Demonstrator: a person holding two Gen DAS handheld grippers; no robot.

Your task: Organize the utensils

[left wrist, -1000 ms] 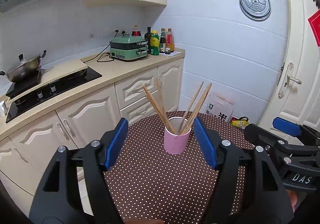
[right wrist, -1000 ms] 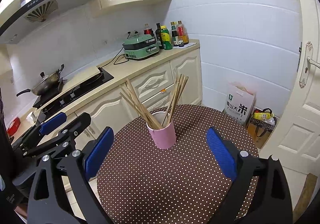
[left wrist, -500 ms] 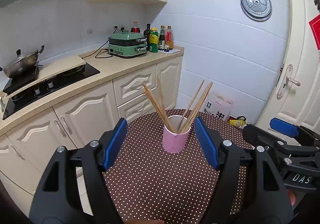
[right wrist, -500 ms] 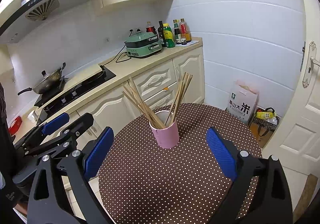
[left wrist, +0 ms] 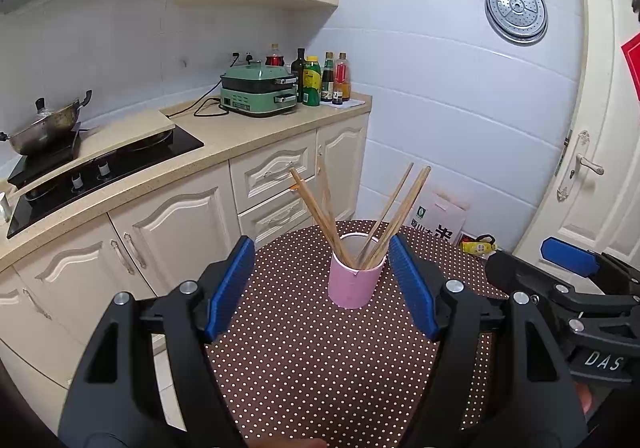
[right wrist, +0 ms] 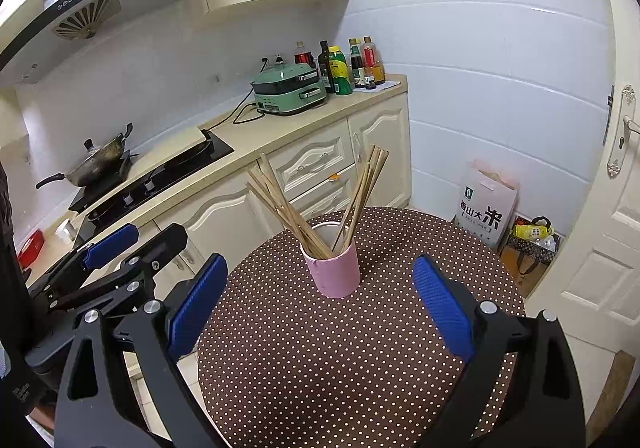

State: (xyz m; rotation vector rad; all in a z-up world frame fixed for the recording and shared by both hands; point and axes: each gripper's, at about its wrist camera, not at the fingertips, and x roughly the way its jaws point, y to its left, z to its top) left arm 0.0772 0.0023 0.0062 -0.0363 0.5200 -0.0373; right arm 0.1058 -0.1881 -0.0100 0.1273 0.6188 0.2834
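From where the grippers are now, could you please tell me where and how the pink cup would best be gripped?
Probably by its lower wall, below the rim. The pink cup stands upright on the dotted table, a plain cylinder without a visible handle. Chopsticks fan out above the rim, so a level approach from the near side, fingers either side, looks safest. The right gripper is open.

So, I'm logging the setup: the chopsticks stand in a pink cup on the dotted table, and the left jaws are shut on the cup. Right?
Not quite. The chopsticks do stand in the pink cup on the dotted table, but the left wrist view shows the left gripper open, short of the cup.
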